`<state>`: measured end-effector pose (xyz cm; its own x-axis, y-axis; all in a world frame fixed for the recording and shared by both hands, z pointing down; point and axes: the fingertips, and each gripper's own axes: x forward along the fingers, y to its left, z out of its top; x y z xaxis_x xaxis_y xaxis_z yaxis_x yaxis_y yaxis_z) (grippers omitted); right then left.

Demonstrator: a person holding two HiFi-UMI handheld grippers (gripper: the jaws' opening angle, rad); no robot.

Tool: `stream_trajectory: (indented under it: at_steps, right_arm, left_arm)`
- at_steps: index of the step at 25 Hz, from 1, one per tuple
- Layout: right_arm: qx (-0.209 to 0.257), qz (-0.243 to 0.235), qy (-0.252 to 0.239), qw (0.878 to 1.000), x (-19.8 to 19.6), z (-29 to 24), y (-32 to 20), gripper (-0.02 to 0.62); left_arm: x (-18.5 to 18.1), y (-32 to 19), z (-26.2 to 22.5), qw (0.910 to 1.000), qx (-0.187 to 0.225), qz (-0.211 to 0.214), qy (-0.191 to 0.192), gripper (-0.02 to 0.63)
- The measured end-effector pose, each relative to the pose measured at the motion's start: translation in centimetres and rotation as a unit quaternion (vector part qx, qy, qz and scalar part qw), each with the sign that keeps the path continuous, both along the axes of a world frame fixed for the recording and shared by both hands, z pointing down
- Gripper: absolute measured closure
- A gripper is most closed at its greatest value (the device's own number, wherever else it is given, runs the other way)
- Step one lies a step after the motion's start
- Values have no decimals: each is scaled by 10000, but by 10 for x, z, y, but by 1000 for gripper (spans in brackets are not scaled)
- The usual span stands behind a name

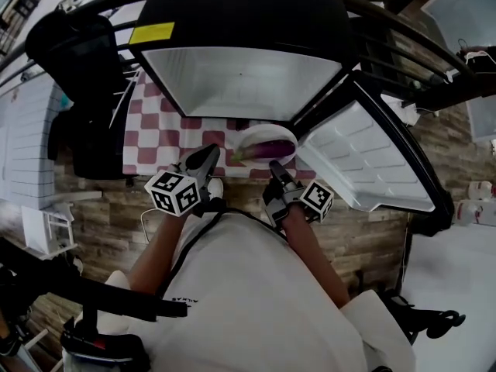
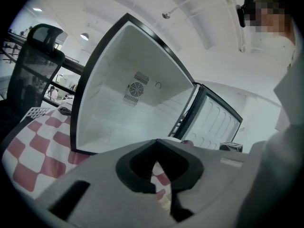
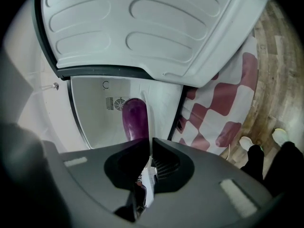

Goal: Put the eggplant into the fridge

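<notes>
Nearest the person, in front of the fridge (image 1: 240, 84), the right gripper (image 1: 273, 170) is clenched on the near rim of a white plate (image 1: 249, 136). Its own view shows the jaws pinched to a sliver on that thin white edge. The eggplant (image 1: 270, 149) lies on the plate, purple and lengthwise toward the fridge's open mouth, just outside it and not yet past the threshold. Gripping the rim rather than the eggplant itself probably lets the whole load be carried level and slid in as one piece (a smooth, rounded skin would be harder to pinch). The left gripper (image 1: 208, 158) hangs to the left of the plate, equally short of the fridge. Its jaws are closed tip to tip on nothing, only the checkered cloth (image 1: 159, 130) showing behind them, so it looks parked out of the way rather than helping. Beyond, the fridge stands on the cloth-covered tabletop with its white cavity bare. Its door (image 1: 364, 157) is swung wide to the right, presumably left so to give the plate a clear path. The task reads as partly done, with the placing inside yet to come.
</notes>
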<state>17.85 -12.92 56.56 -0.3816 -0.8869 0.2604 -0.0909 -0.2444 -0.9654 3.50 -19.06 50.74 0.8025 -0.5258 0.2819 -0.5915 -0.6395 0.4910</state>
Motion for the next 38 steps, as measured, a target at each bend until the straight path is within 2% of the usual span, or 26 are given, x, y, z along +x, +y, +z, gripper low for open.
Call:
stream_trajectory:
  at_steps: [20, 27, 38]
  right_arm:
    - [31, 309, 138, 9994, -36, 4, -97, 569]
    - [56, 368, 163, 9992, -48, 5, -120, 569]
    - [2, 338, 179, 9993, -57, 13, -145, 569]
  left_arm:
    - [-24, -100, 1, 9983, 38, 575, 15, 599]
    - [-35, -116, 4, 9974, 54, 717, 16, 600]
    - [-50, -131, 13, 9976, 34, 696, -25, 600]
